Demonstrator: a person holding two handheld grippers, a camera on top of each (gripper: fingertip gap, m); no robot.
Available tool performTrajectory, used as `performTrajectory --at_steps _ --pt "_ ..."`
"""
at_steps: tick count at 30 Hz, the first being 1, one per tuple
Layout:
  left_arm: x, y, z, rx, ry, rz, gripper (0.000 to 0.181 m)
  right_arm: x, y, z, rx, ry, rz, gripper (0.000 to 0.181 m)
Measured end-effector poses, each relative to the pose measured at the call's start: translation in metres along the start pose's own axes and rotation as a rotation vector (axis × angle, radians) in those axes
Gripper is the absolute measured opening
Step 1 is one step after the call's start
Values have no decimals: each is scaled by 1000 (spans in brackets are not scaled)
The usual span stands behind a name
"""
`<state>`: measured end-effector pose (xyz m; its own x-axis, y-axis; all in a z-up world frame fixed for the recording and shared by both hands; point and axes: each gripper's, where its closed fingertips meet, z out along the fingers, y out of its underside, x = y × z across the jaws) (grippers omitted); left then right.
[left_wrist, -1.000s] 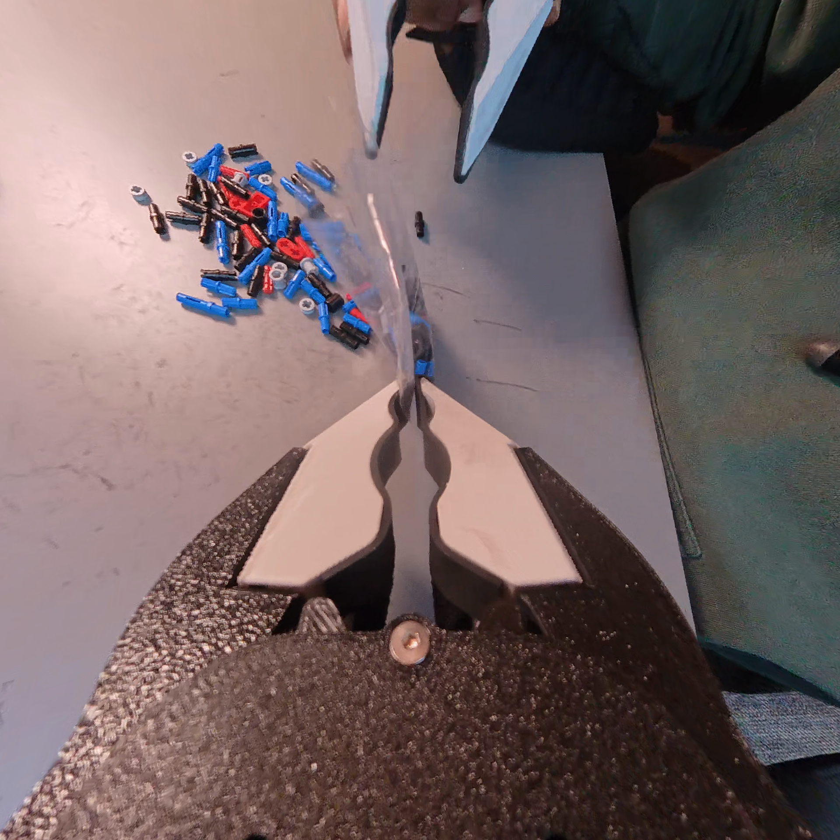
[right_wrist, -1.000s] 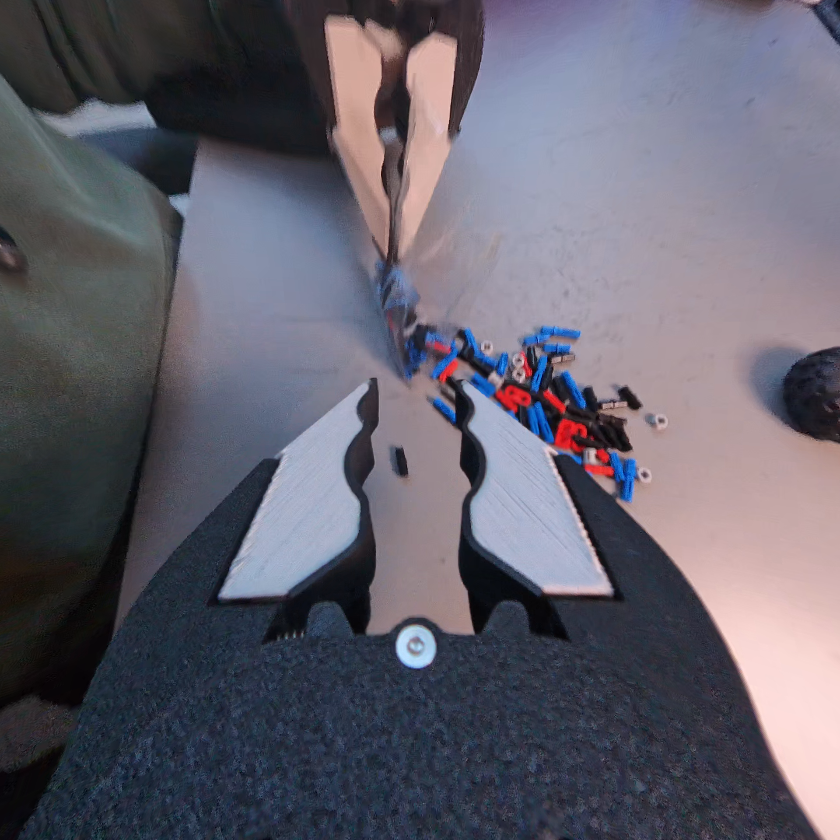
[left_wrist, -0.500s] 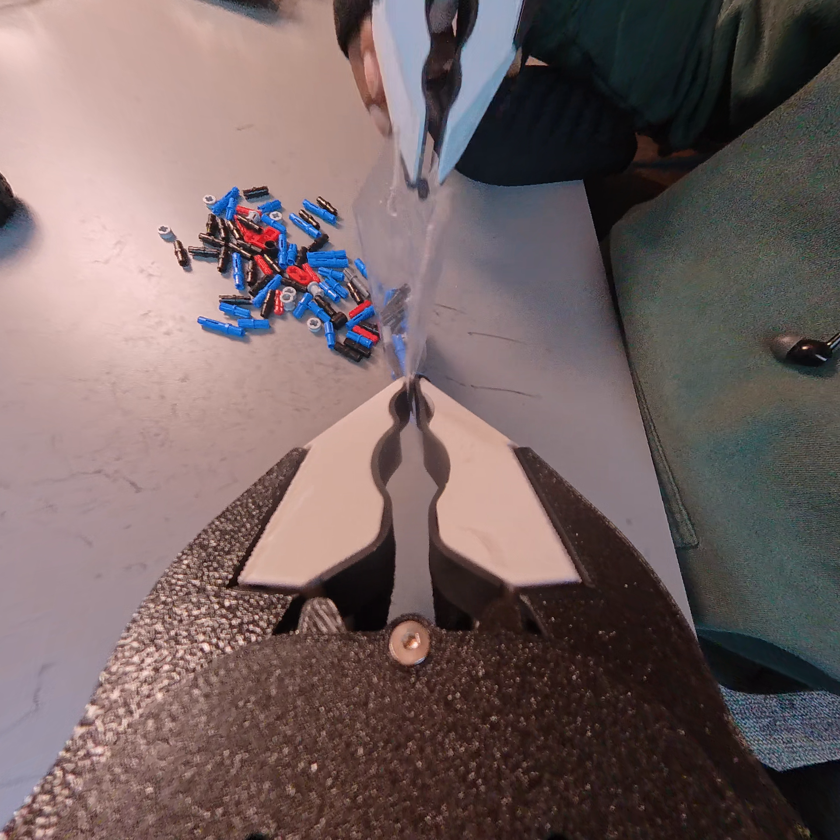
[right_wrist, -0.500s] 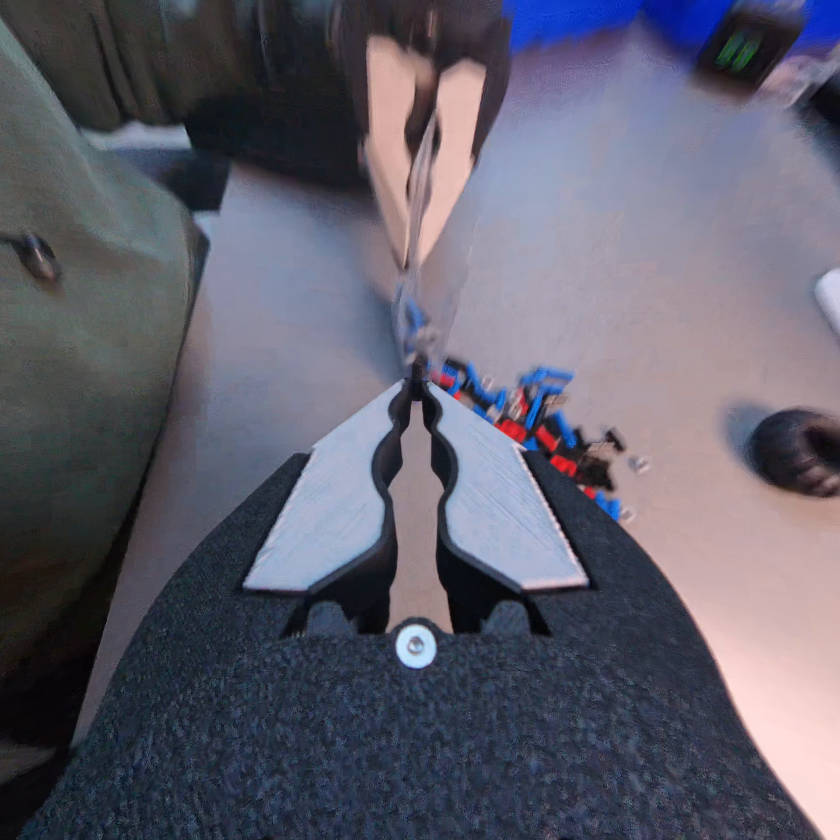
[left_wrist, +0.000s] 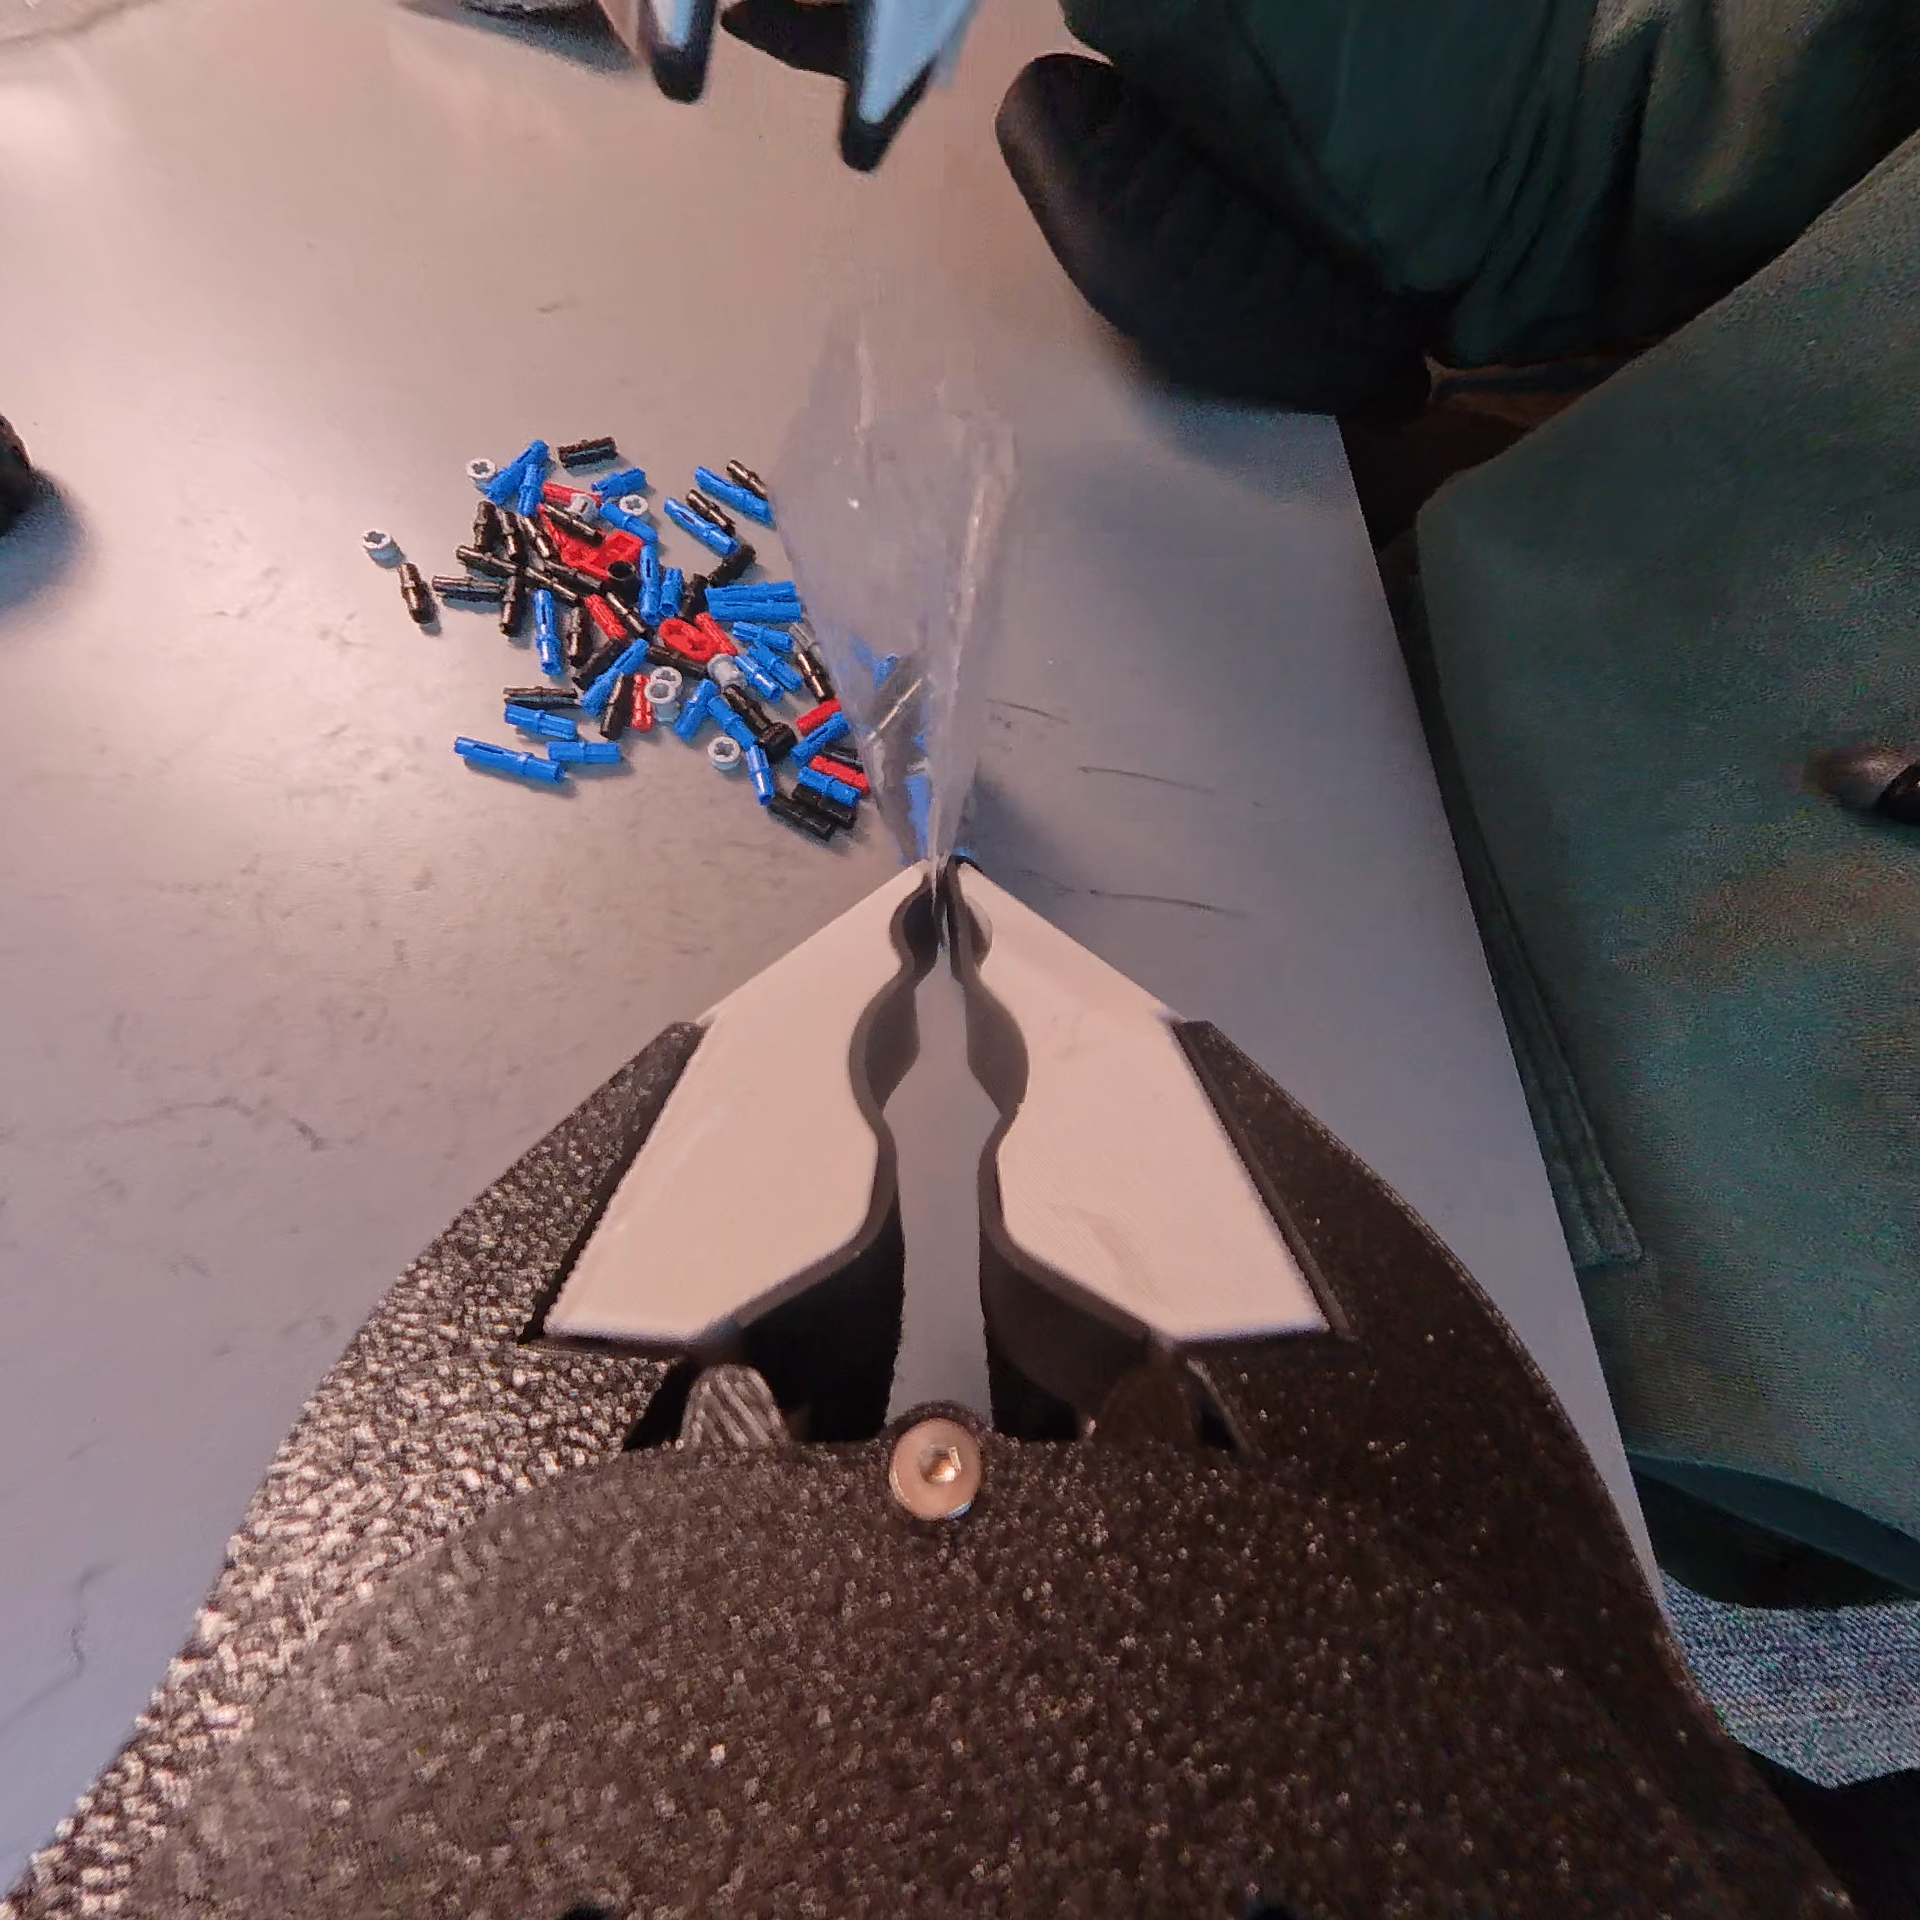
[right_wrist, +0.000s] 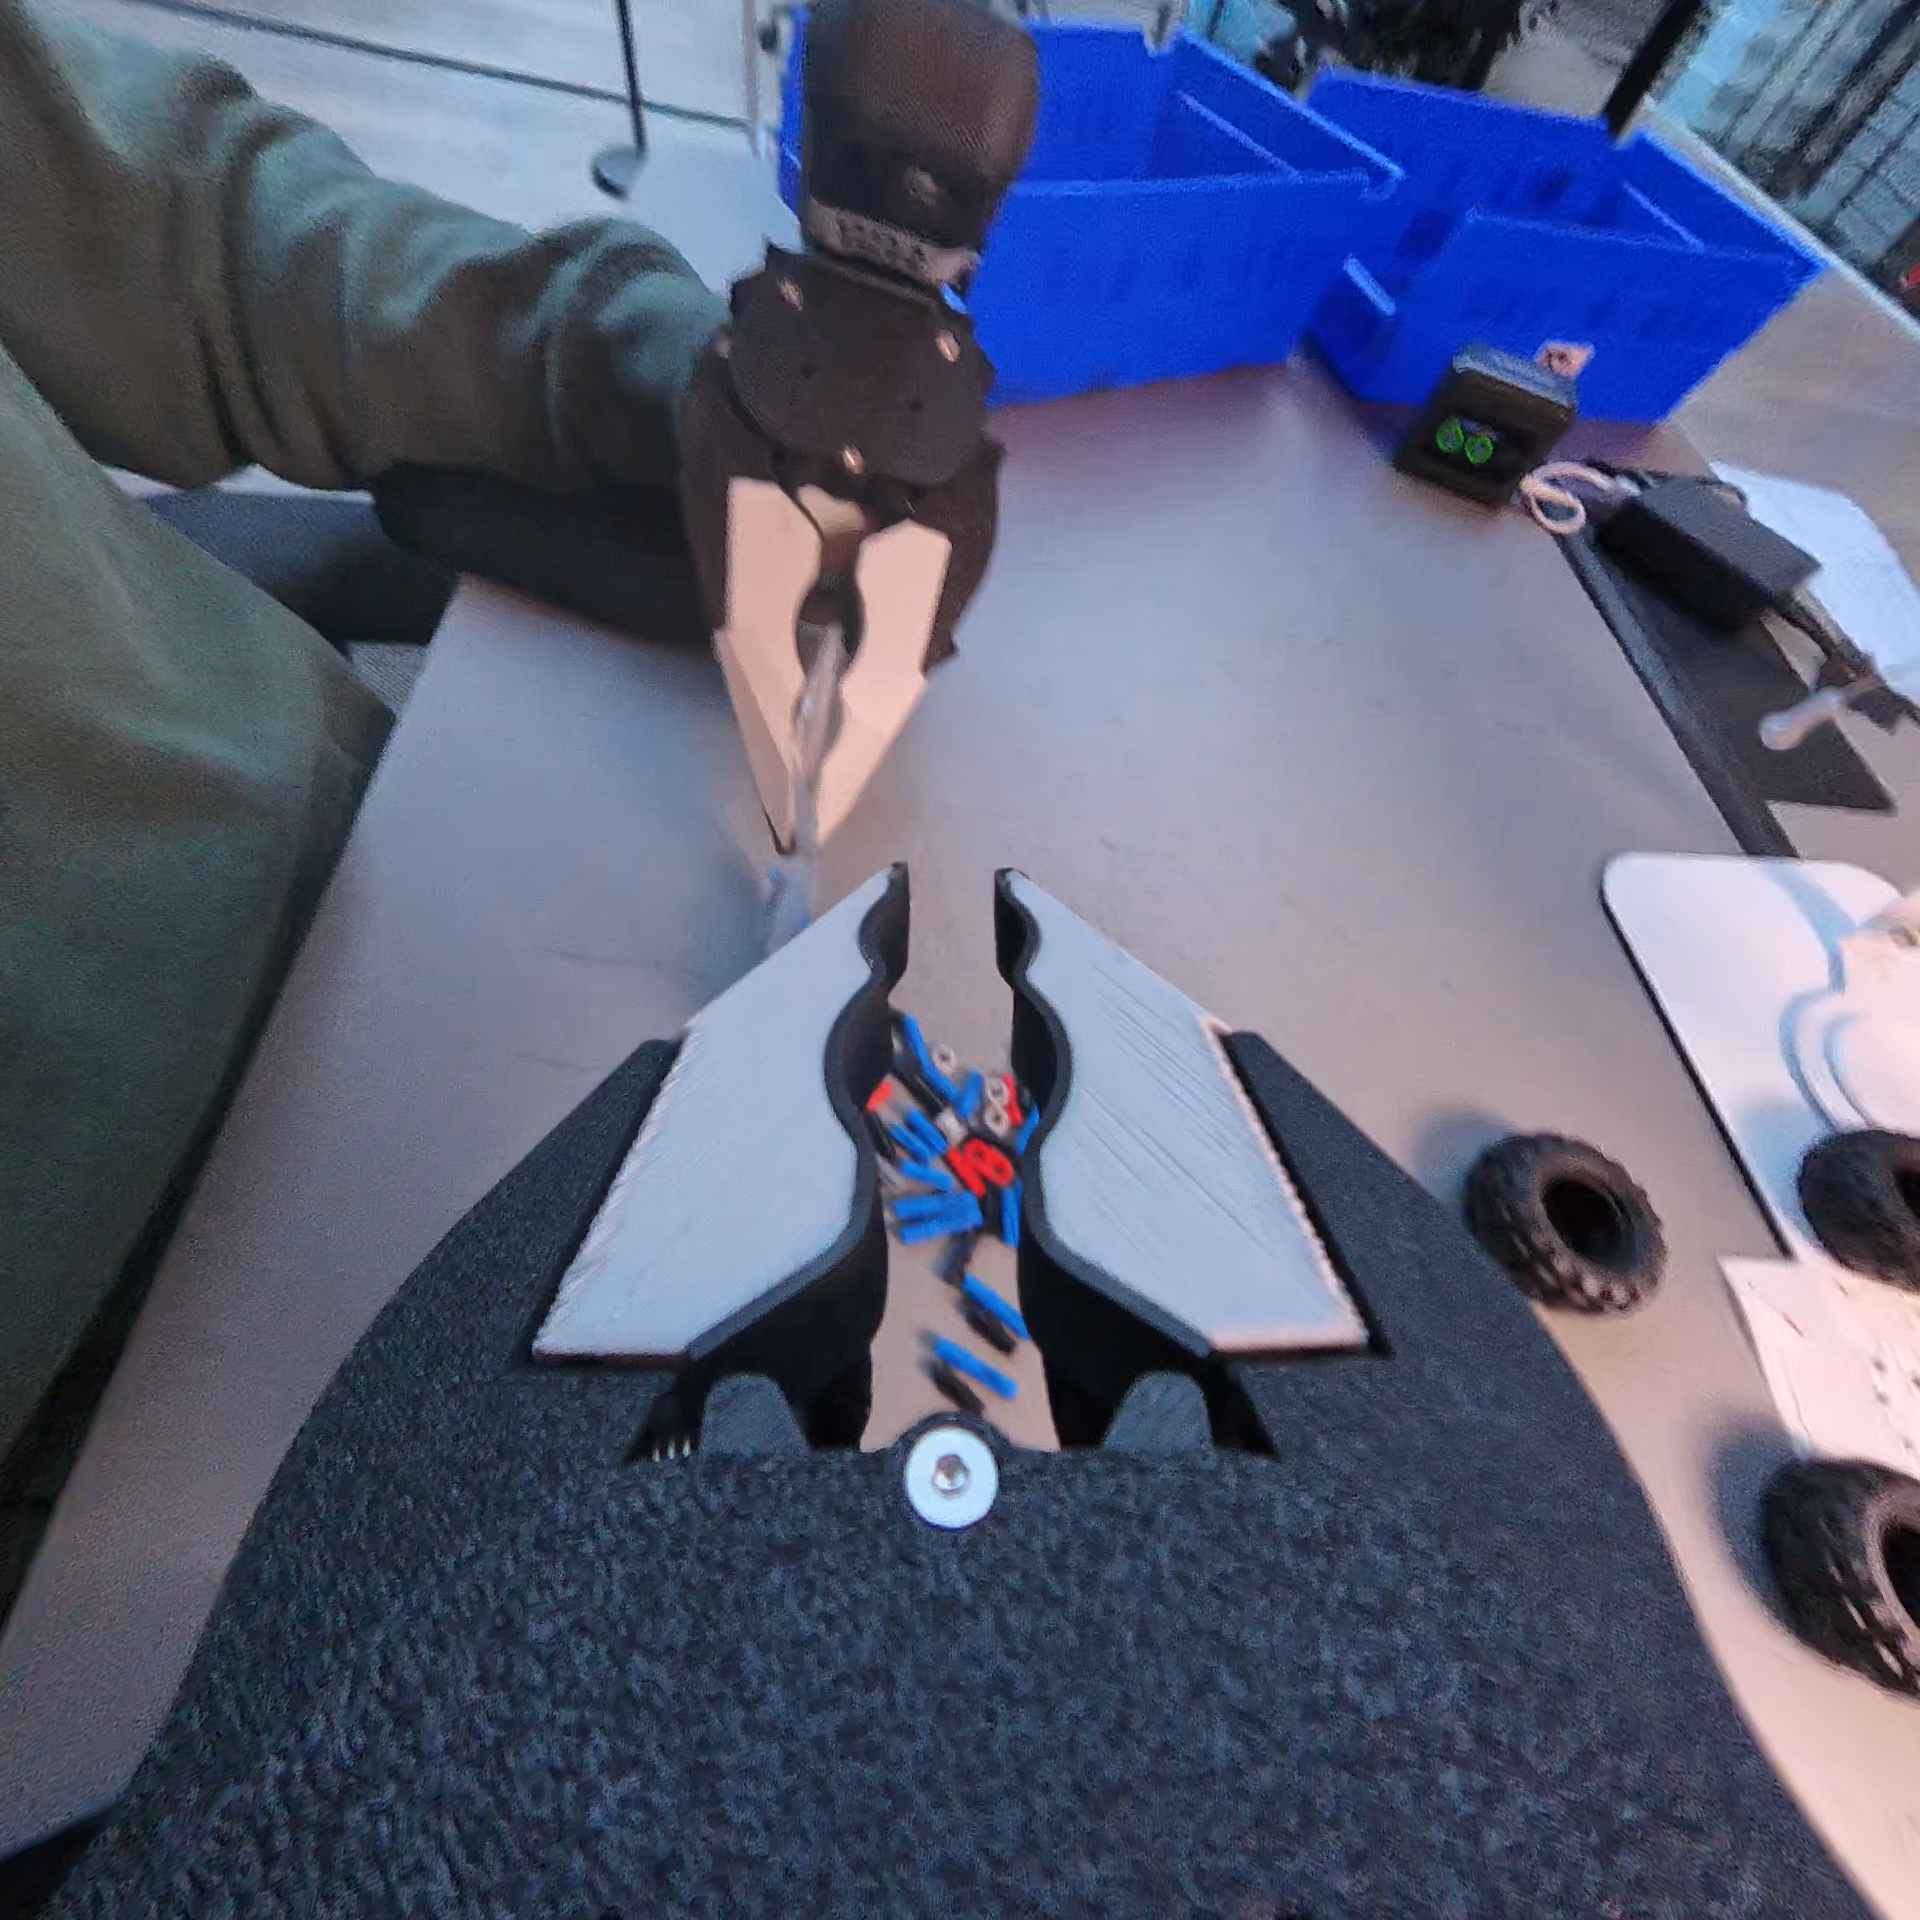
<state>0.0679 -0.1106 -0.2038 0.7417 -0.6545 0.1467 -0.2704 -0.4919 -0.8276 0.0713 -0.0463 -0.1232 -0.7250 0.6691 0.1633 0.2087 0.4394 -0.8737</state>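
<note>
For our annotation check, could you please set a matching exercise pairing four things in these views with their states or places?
1. left gripper
2. right gripper
3. heap of small blue, black and red plastic pins
4. blue plastic bins

a. open, holding nothing
b. lying loose beside the bag
c. shut on the clear plastic bag
d. at the far end of the grey table

Pairs: 1-c, 2-a, 3-b, 4-d

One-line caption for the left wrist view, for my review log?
Left claw shut on a clear plastic bag above a grey table, beside a scatter of small blue, black and red plastic pins.
</note>
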Motion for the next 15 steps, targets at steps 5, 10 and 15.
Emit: performTrajectory --at_steps 5,10,15 --pt "2 3 -5 18 34 -7 0 -12 78 0 -264 -152 43 11" --pt "0 6 -7 31 37 -22 0 -32 116 22 -483 -215 -46 18" --pt "-2 10 -7 13 27 -19 0 -34 116 25 -468 -246 -16 6"
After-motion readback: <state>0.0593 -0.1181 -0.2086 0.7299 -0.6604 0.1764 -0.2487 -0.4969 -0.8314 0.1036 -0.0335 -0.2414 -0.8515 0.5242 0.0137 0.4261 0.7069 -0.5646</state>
